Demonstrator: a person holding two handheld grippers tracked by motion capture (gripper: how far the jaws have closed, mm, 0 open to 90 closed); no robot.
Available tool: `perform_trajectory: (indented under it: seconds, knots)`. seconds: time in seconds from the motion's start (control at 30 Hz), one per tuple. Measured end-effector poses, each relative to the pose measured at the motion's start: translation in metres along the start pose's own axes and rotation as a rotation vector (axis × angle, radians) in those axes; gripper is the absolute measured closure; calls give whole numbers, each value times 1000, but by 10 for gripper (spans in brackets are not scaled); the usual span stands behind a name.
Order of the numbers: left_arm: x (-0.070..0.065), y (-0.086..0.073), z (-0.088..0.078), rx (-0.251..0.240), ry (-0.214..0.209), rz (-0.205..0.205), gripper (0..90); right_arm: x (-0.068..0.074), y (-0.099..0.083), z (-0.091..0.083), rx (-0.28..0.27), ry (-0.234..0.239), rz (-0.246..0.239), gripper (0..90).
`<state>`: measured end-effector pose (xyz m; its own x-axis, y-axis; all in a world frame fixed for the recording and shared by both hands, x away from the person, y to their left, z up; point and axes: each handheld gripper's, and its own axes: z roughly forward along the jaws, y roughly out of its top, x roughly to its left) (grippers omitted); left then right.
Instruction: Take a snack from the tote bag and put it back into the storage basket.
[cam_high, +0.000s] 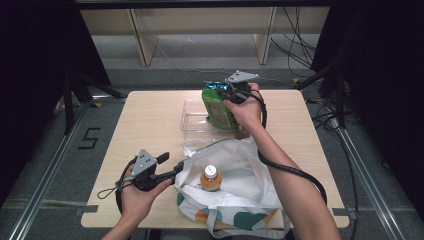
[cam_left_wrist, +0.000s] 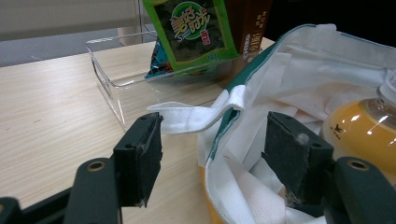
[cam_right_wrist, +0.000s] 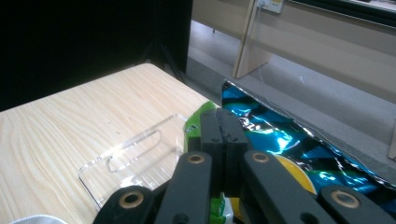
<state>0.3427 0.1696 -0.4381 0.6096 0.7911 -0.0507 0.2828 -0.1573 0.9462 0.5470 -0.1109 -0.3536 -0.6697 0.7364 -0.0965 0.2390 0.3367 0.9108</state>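
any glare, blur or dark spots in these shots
High view: black at both sides, wooden table evenly lit. Left gripper view: highlights on the orange-juice bottle, near fingers soft. Right gripper view: sheen on the clear plastic tray, black upper left.

Wooden table (cam_high: 150, 120) bears clear tray (cam_high: 192, 117) (empty-looking), tote bag (cam_high: 235, 192).

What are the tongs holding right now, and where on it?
The right tongs pinch the green snack bag by its top edge. The left tongs stand open around the tote bag's rim, not gripping it.
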Motion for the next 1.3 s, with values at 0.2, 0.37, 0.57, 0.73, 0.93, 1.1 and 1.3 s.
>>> perform_trajectory:
  seconds: [0.2, 0.37, 0.57, 0.73, 0.93, 1.1, 1.3]
  knots:
    - [0, 1, 0, 1, -1, 11, 363, -4, 1, -5, 7, -2, 4, 900]
    - [-1, -1, 1, -4, -3, -13, 363, -5, 3, -3, -22, -8, -13, 900]
    - [-1, -1, 0, -6, -2, -22, 363, -2, 5, 0, -16, 2, -13, 900]
    - [2, 1, -1, -5, 3, 8, 363, -2, 6, 4, -36, 0, -42, 900]
    - [-1, 0, -1, -1, -2, -28, 363, 0, 9, 8, -39, 8, -36, 900]
    - [-1, -1, -1, -1, 0, -32, 363, 1, 5, 14, -41, -7, -38, 900]
    - [-1, -1, -1, 1, 0, -31, 364, 0, 0, 21, -22, -24, -53, 900]
